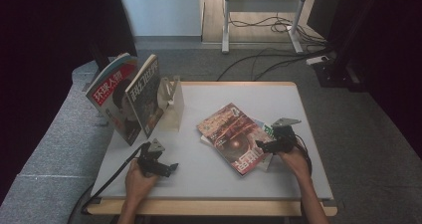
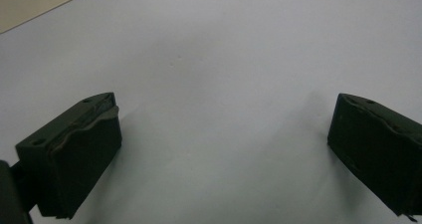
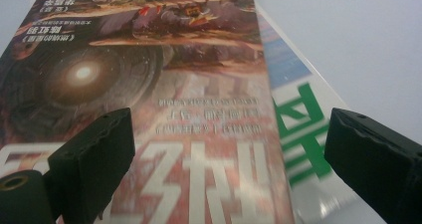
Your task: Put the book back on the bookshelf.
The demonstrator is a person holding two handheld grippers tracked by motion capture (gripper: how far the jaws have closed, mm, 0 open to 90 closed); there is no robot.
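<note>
Right gripper [image 1: 264,145], jaws wide, hovers over the red magazine [image 1: 233,137] to grasp it; left gripper [image 1: 168,169] rests wide open, empty.

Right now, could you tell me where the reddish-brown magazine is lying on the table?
In the high view the reddish-brown magazine lies flat right of the table's centre, on another magazine with green lettering, just left of the right gripper.

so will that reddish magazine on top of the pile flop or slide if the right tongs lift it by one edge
The thin reddish glossy magazine probably droops if lifted by one edge. Its cover shines in the right gripper view, so it may slip across the white-and-green magazine beneath. The right tongs stand open above it.
</note>
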